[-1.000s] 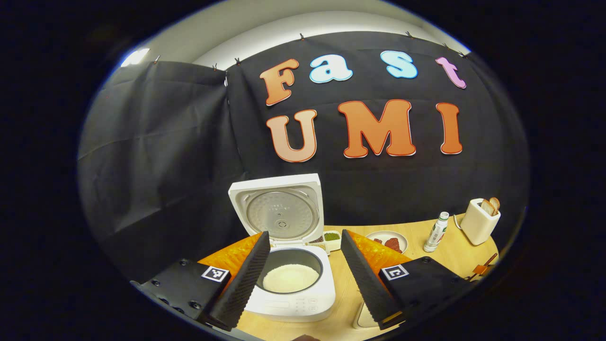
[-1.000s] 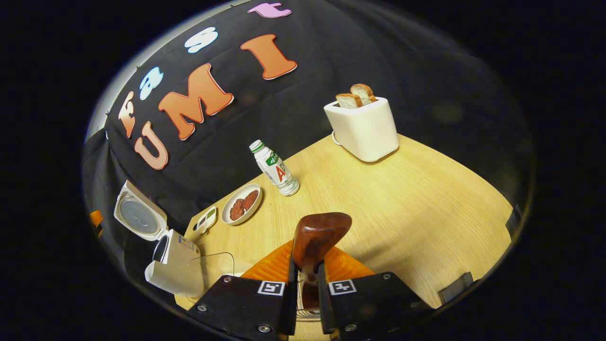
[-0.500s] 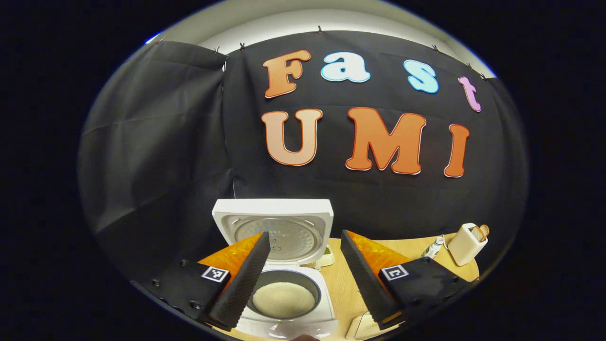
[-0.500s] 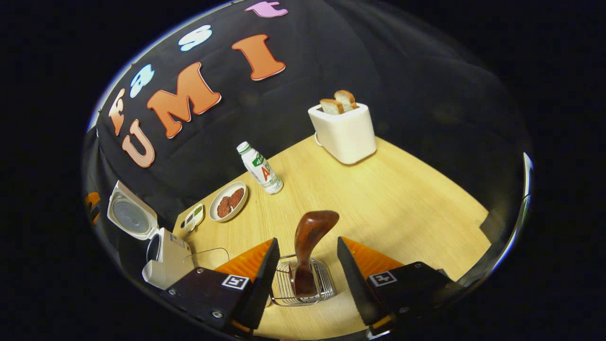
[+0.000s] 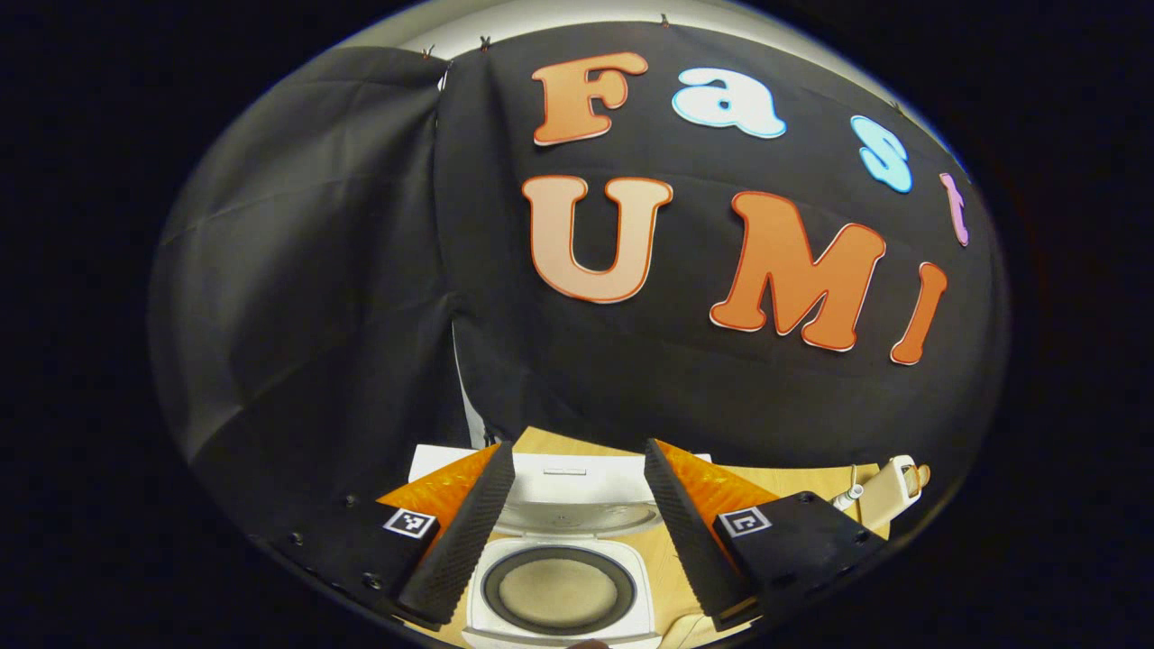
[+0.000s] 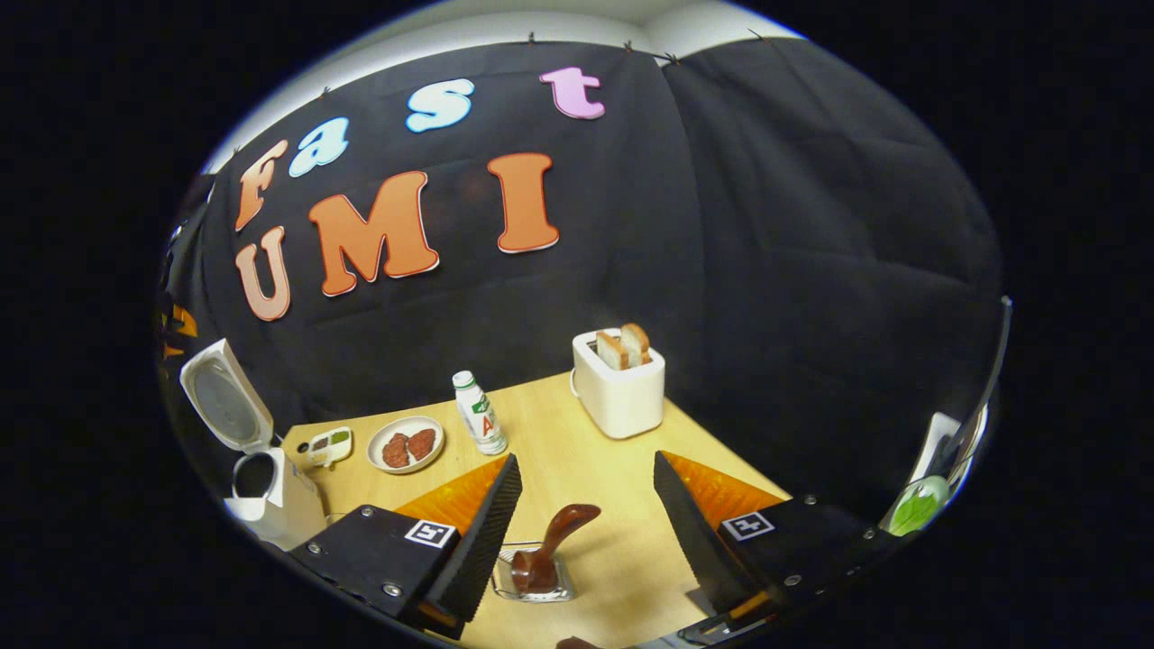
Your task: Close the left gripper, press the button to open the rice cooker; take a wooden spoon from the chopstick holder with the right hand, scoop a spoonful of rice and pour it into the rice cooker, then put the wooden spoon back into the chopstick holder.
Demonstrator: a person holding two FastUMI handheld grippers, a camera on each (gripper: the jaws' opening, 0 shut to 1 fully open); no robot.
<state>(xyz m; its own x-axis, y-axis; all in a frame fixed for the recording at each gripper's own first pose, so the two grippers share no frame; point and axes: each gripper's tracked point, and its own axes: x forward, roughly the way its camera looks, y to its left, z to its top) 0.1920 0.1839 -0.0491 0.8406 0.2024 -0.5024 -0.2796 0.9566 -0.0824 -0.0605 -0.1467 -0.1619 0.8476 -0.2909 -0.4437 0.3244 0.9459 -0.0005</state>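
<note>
The white rice cooker (image 5: 559,590) stands low in the left gripper view with its lid (image 5: 577,496) raised, and pale rice lies in its dark inner pot. My left gripper (image 5: 577,469) hangs open above it, holding nothing. In the right gripper view the wooden spoon (image 6: 550,550) stands bowl-up in the wire chopstick holder (image 6: 532,586) on the wooden table (image 6: 613,451). My right gripper (image 6: 586,473) is open above and behind the spoon, clear of it. The rice cooker (image 6: 261,491) also stands at the far left there, lid up.
A white toaster (image 6: 620,388) with two bread slices stands at the back of the table. A small bottle (image 6: 478,415), a plate with dark patties (image 6: 406,443) and a small dish (image 6: 329,443) sit between it and the cooker. The toaster (image 5: 888,482) appears at the right of the left gripper view.
My right gripper opened, let go of the spoon standing in the holder, and drew back and up. My left gripper rose over the rice cooker and stayed open.
</note>
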